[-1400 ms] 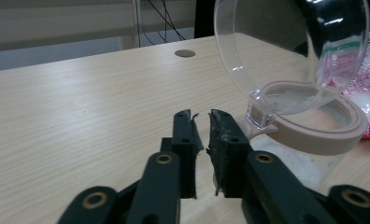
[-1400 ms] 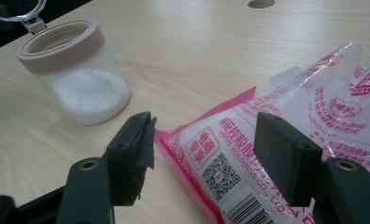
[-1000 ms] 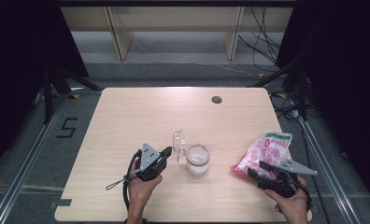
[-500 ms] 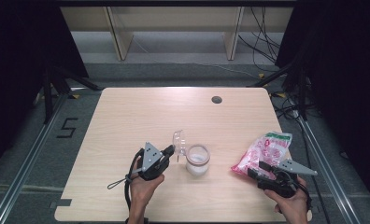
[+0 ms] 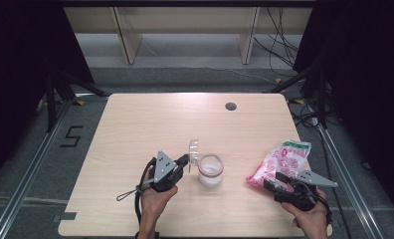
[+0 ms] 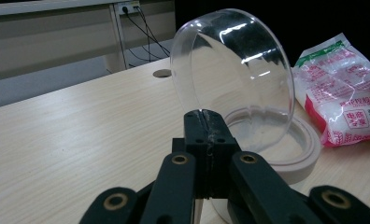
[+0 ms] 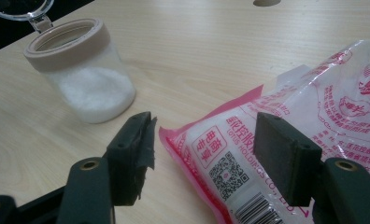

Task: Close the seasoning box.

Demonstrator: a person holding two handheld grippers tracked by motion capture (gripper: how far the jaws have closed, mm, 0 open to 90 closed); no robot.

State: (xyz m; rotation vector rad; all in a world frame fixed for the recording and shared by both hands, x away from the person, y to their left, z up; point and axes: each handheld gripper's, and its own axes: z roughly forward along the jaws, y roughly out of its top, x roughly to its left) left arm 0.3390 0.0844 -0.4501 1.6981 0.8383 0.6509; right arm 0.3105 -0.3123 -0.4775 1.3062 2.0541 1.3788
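Note:
A clear jar with a beige collar holds white grains and stands near the table's front middle. Its clear domed lid is hinged open and stands upright at the jar's left. My left gripper is shut on the lid's lower edge, jaw tips pressed together. A pink and clear bag of white grains lies at the front right. My right gripper is open, its jaws on either side of the bag's near corner, not squeezing it.
The pale wooden table has a round cable hole at the back right. Table legs, shelving and loose cables stand on the floor beyond its far edge. The right edge lies just past the bag.

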